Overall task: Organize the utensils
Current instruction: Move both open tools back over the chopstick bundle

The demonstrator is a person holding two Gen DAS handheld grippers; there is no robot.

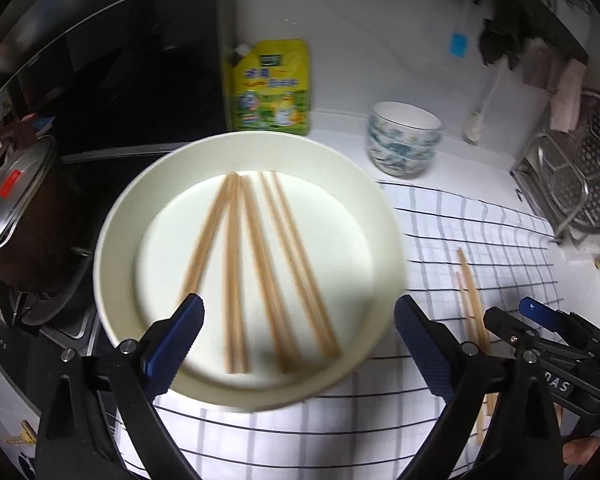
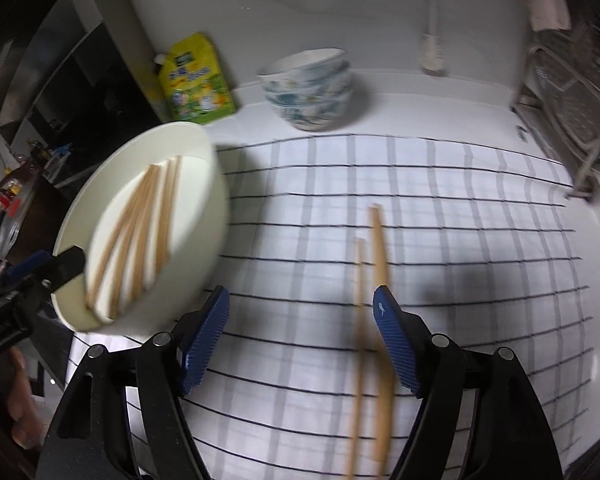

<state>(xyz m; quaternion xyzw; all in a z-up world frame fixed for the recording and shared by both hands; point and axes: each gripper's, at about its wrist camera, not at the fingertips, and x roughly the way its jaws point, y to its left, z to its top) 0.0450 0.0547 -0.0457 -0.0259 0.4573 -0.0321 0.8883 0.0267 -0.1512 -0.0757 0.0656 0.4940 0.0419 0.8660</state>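
1. Left wrist view: left gripper (image 1: pixel 298 318) is spread wide, nothing between the blue pads. White plate (image 1: pixel 384 216) fills frame centre, its near rim running under the left finger. Contact with the finger: can't tell.
2. Same view: chopsticks on the plate (image 1: pixel 260 268), roughly six, fanned out with far tips converging toward upper centre.
3. Same view: loose chopstick pair (image 1: pixel 470 300) lies on the checked cloth (image 1: pixel 480 232) at lower right, just beside the right gripper (image 1: pixel 516 312), which enters from the right edge. Its state isn't readable here.
4. Same view, background: yellow-green pouch (image 1: pixel 270 86) upper centre, stacked patterned bowls (image 1: pixel 404 138) right of it, lidded pot (image 1: pixel 16 200) far left, metal rack (image 1: pixel 572 184) far right.
5. Right wrist view: right gripper (image 2: pixel 302 308) is spread apart, gripping nothing. The loose pair (image 2: pixel 370 280) lies on the cloth, running from mid-frame to the bottom edge, close against the inside of the right-hand finger.
6. Same view: plate (image 2: pixel 216 196) sits at left, appears tilted, chopsticks inside. Left gripper (image 2: pixel 56 266) is at its lower-left rim. Bowls (image 2: pixel 310 88) and pouch (image 2: pixel 196 80) along the top.
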